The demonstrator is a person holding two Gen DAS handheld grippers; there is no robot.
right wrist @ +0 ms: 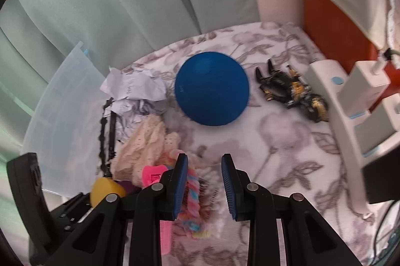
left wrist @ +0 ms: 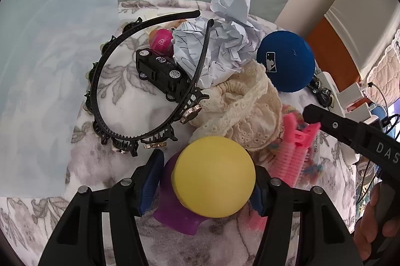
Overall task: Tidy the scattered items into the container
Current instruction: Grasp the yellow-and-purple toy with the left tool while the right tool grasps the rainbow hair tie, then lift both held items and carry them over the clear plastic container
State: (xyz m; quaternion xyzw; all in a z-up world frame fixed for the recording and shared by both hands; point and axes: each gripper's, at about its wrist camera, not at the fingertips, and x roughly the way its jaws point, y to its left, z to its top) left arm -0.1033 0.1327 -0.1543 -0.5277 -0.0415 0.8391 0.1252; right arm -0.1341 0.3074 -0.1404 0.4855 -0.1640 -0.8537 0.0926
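Yellow ball (left wrist: 214,176) on its purple base sits between my left gripper (left wrist: 207,181) pads, seemingly pinched, just beside the cream lace, while my right gripper (right wrist: 204,184) stands spread and empty near the blue ball (right wrist: 212,88).

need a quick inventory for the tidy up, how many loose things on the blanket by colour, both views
Black: 3, headband, toy car, black and gold toy
Blue: 1, cap
White: 1, crumpled paper
Cream: 1, lace cloth
Pink: 2, comb, small ball
Yellow and purple: 1, toy between the left gripper fingers
Multicoloured: 1, braided tie
Total: 10
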